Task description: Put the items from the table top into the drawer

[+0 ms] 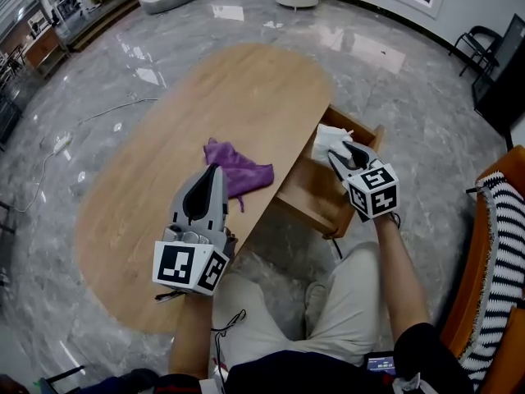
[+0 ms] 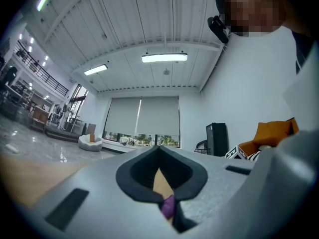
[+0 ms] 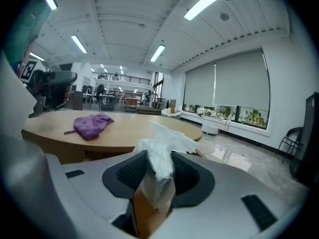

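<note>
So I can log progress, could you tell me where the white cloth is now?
In the head view the white cloth is at right, pinched in the right gripper over the open drawer, right of the purple cloth on the table.

purple cloth (image 1: 238,169): 1 | white cloth (image 1: 330,144): 1 | drawer (image 1: 308,194): 1 | table (image 1: 205,97): 1

Left gripper (image 1: 214,169) and right gripper (image 1: 337,152): grey shells, black jaw pads, each with a white marker cube (image 1: 373,190) printed with black squares. Person wears beige trousers (image 1: 344,310) and a dark top (image 1: 312,373). Thin black cable (image 1: 226,327) at the lap.
</note>
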Motion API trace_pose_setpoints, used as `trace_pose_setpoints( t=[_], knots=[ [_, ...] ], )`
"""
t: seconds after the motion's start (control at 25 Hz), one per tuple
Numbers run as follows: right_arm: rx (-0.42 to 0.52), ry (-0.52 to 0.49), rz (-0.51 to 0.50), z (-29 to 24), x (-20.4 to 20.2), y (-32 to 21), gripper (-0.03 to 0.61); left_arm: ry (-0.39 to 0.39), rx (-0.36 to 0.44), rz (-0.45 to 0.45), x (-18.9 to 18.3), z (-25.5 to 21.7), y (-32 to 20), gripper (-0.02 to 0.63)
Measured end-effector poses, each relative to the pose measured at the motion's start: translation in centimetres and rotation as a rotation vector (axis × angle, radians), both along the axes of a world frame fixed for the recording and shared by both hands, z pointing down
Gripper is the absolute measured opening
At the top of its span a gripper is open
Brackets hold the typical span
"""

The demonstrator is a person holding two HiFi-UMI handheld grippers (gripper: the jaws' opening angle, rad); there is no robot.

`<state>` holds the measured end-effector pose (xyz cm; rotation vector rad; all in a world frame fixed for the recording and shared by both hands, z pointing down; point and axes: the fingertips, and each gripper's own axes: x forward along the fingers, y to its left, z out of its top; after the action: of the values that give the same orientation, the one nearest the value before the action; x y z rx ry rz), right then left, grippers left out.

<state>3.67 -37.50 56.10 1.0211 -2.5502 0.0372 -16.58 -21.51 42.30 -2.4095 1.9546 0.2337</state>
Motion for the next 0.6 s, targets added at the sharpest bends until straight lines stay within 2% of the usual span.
trace_pose_setpoints(
  t=[0.16, 0.6],
  knots=[
    [-0.043, 0.098, 0.013, 2.4, 0.4, -0.6, 0.158, -0.002, -0.007, 0.007, 0.4, 0.3, -0.3, 0.003],
    [-0.148, 0.23, 0.008, 6.1, 0.3, -1.3, 0.161, -0.005, -0.023, 0.015, 0.9, 1.0, -1.2, 0.003]
  ],
)
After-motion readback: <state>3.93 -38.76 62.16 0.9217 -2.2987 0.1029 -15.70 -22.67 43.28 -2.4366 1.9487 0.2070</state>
